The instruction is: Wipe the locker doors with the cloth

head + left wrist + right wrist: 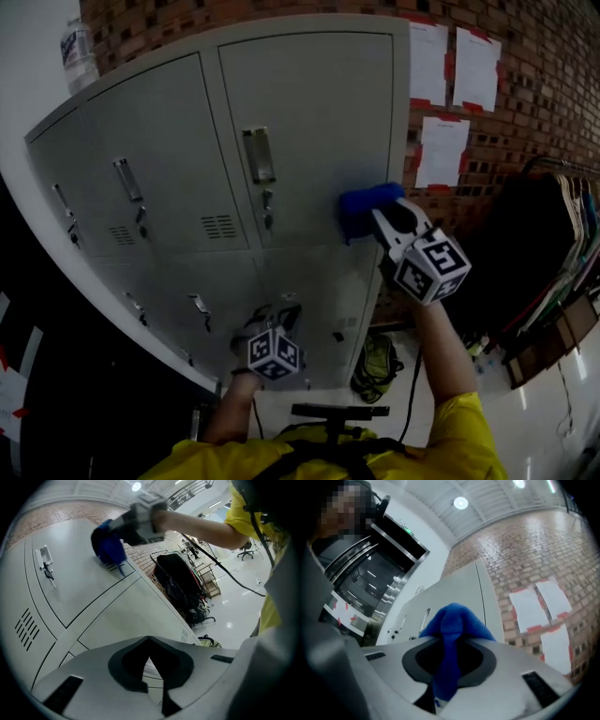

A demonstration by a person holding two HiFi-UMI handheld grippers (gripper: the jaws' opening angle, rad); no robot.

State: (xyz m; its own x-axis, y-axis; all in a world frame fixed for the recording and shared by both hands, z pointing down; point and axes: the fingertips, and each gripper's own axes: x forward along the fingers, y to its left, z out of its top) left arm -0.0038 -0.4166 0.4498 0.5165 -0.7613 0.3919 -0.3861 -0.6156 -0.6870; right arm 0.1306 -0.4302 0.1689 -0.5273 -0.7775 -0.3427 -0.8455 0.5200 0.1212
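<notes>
Right gripper (382, 220) centre-right of head view, jaws clamped on blue cloth (360, 208); cloth pressed on right edge of upper-right locker door (309, 103), beside brick wall (525, 84). Left gripper (277, 323) low at bottom centre, near lower door, jaws together, nothing between. Step in hand: apparently wiping upper-right door. Next move likely calls for sweep leftward across panel, cloth flat under pressure, skirting handle (259, 155)

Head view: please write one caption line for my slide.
Right gripper presses blue cloth on upper locker door; left gripper hangs below, shut.
</notes>
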